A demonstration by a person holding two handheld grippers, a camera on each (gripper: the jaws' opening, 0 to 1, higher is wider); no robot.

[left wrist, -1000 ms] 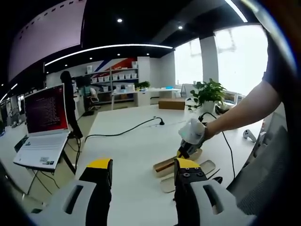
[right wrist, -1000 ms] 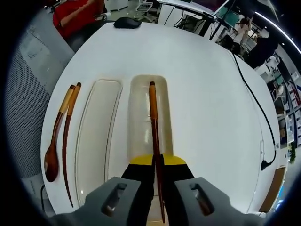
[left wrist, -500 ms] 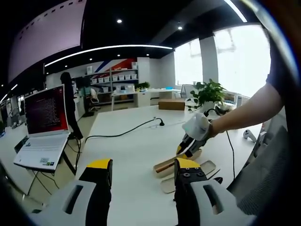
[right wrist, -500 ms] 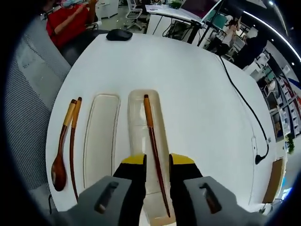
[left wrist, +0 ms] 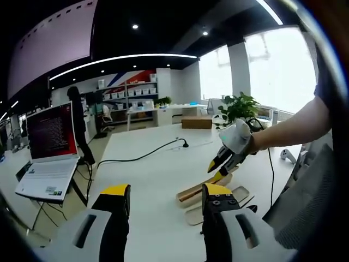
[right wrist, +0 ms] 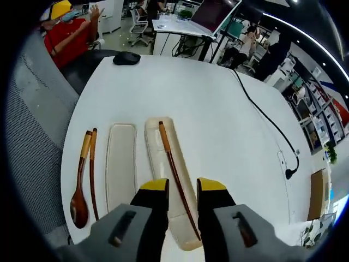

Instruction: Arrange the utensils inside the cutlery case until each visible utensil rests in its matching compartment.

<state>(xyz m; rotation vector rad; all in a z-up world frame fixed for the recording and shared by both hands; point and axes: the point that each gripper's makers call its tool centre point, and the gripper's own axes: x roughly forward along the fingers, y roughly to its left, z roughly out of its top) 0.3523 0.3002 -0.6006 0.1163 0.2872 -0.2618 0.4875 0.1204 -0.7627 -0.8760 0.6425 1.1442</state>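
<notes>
The right gripper (right wrist: 177,185) hangs above the table with its jaws parted and nothing between them. Directly beneath lies the cutlery case (right wrist: 182,232), its one chopstick (right wrist: 175,174) slanting along the tray. Beside it sits the case lid (right wrist: 121,164), and just beyond that, at the table's edge (right wrist: 68,164), a wooden spoon (right wrist: 80,185) and a second chopstick (right wrist: 92,174) lie side by side, touching or nearly so.

The risk, as I judge it: those two pieces lie so close that a pinch aimed at one could drag the other off the edge.

In the left gripper view, the left gripper (left wrist: 166,199) is held level, spread and empty, well back from the case; farther off, the person's gloved hand (left wrist: 235,143) tilts the right gripper downward.
</notes>
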